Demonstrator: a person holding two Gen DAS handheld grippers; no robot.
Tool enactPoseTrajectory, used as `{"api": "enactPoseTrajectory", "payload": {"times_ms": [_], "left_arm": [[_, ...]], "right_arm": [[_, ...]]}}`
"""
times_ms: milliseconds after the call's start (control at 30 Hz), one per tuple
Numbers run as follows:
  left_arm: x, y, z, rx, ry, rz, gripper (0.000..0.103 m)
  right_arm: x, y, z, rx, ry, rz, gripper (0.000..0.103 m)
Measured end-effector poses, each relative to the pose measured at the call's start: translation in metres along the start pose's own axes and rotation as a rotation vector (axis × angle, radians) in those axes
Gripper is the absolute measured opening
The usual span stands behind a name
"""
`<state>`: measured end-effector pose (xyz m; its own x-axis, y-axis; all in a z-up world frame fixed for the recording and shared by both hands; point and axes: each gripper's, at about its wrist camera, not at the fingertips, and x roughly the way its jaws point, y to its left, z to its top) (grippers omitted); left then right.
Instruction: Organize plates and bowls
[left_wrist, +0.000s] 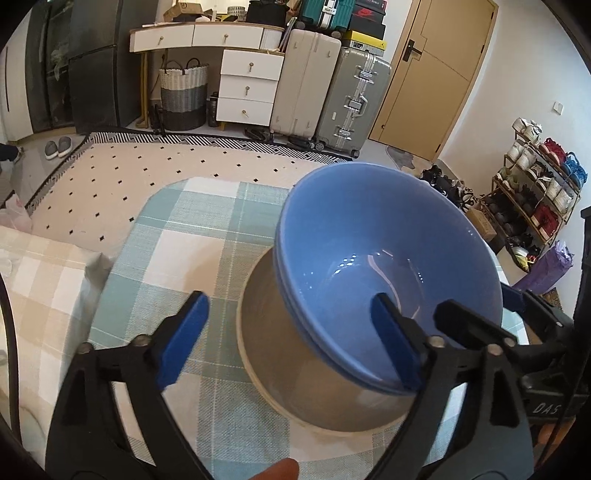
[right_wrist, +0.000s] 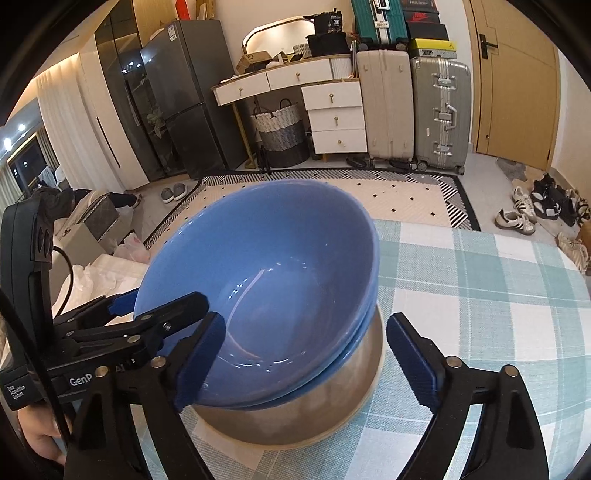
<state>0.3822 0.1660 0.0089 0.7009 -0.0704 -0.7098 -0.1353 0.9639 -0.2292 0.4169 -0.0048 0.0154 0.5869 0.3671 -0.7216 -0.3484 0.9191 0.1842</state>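
The fingers (left_wrist: 395, 343) of our left gripper (left_wrist: 291, 339) stand wide apart, and they hold nothing: one blue pad lies over the checked tablecloth (left_wrist: 177, 229), and the other reaches over the near rim into the blue bowls (left_wrist: 388, 258) without pressing on them, as far as we can tell. The fingers (right_wrist: 201, 354) of our right gripper (right_wrist: 306, 356) are also spread wide; one pad is at the rim of the same bowls (right_wrist: 266, 280) on their left side, the other hangs free over the cloth on their right, and no pad closes on anything. There are two blue bowls, one nested in the other, and both sit tilted inside a larger beige bowl (left_wrist: 280, 350). In the right wrist view the beige bowl (right_wrist: 295, 417) stands on the cloth of the table, near the front edge and close to us, while the far edge of the table is well apart from it. In the left wrist view the stack leans toward the right side of the table, and the tip of the right gripper shows just beside its rim; in the right wrist view the left gripper shows in the same way at the left rim. Behind the table we see a patterned rug (right_wrist: 406, 188), white drawers (right_wrist: 338, 118) and suitcases (right_wrist: 439, 110) by a door.
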Motion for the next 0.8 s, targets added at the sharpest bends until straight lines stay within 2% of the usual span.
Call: {"api": "enactPoseTrajectory", "payload": {"times_ms": [67,133,267,567,800], "left_arm": [[-0.007,0.003,-0.002,-0.003,-0.022,0.022,0.101],[-0.015,0.007,-0.003,-0.016,-0.029,-0.006,0.101],[-0.034,0.009,-0.007,-0.008,-0.064,0.005,0.101],[-0.109,-0.008,-0.023,0.09,-0.216,0.018,0.101],[-0.157,-0.024,-0.043,0.138,-0.282,0.002,0.101]], "right_arm": [[-0.005,-0.002,-0.001,-0.001,-0.015,0.004,0.101],[-0.012,-0.004,-0.002,-0.001,-0.032,0.002,0.101],[-0.027,-0.007,-0.006,0.002,-0.064,0.018,0.102],[-0.079,-0.008,-0.03,-0.042,-0.183,0.052,0.102],[-0.11,-0.004,-0.052,-0.077,-0.24,0.085,0.102]]}}
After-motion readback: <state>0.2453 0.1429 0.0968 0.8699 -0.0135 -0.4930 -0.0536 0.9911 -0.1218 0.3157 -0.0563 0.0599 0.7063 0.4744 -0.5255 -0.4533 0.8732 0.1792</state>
